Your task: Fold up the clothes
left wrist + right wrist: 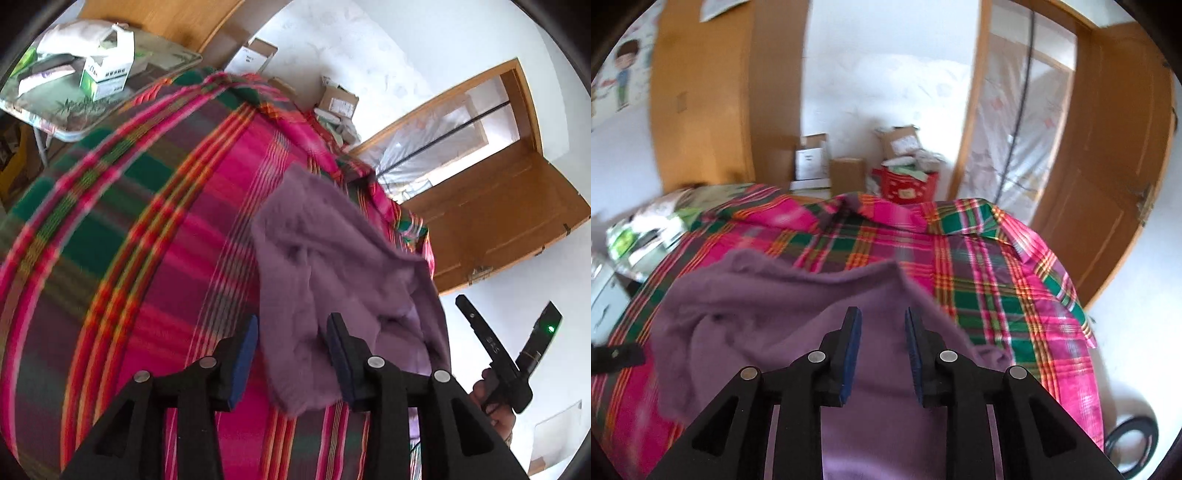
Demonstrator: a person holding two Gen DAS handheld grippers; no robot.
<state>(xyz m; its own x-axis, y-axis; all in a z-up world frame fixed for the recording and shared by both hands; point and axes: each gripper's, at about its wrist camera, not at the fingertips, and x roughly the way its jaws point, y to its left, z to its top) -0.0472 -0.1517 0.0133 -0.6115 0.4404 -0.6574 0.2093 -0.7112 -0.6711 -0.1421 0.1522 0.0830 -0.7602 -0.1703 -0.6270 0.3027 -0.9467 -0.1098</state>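
Black gripper fingers with blue pads fill the near edge of both views. On the left gripper [291,363] the jaws stand apart, with a fuzzy purple garment [332,266] hanging between them; motion blur makes it hard to say whether a pad touches the cloth. On the right gripper [881,354] the jaws are parted too, poised over the same garment [775,314], gripping nothing. It lies crumpled on a pink and green plaid blanket [997,280]. Far behind stand cardboard boxes [846,173] and a wooden door [1108,166].
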